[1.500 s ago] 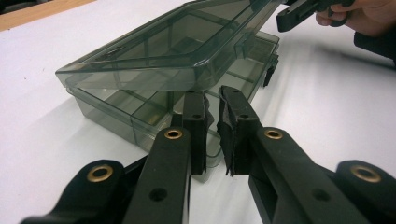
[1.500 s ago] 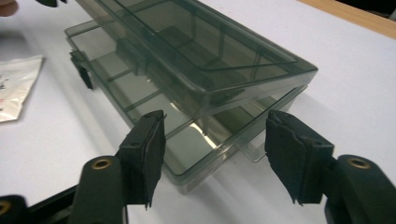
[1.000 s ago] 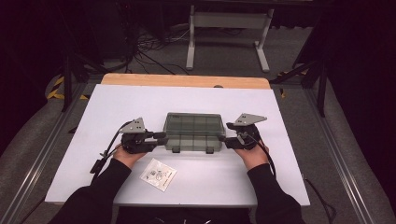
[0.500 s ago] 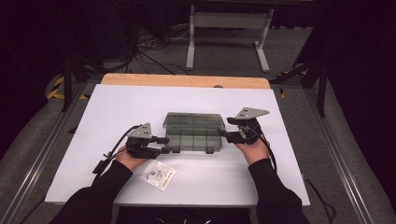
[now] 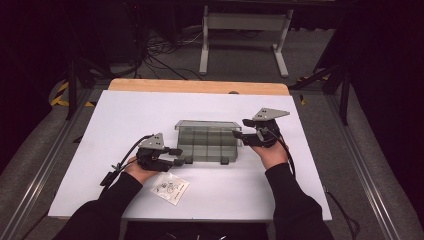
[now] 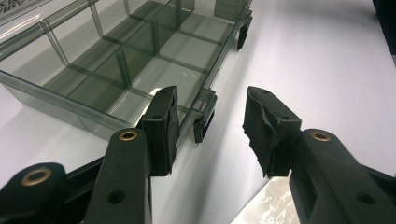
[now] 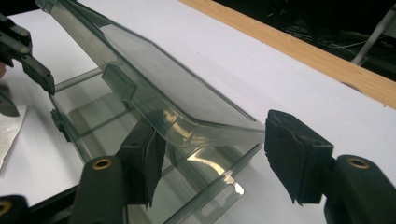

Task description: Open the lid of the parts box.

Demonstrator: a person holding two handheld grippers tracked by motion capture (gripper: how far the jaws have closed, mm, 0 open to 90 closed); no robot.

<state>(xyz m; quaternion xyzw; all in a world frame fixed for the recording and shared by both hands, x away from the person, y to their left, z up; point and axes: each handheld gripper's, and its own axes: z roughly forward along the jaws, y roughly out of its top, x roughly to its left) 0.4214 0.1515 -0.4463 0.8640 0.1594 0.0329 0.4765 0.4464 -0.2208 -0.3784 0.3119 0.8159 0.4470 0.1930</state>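
Observation:
A smoky clear compartment box (image 5: 207,145) stands mid-table with its lid (image 7: 159,88) tilted up. My right gripper (image 5: 239,128) is at the box's right end. In the right gripper view the lid's corner lies between its jaws (image 7: 210,135), resting on the left finger (image 7: 142,158), while the right pad (image 7: 294,158) stands just off it. Those jaws have just closed a little. My left gripper (image 5: 177,156) sits at the box's front left corner, open. Its jaws (image 6: 210,126) have just been opening and straddle the left front latch (image 6: 201,126) without touching it.
A small clear bag with printed paper (image 5: 170,188) lies on the white table (image 5: 125,115) by my left hand. A second latch (image 6: 243,35) sits farther along the box's front. A wooden strip (image 5: 200,86) runs along the table's far edge.
The lid has gone from flat to tilted up as my right gripper rose with it. My left gripper's jaws have widened at the front latch, and that hand has barely moved.

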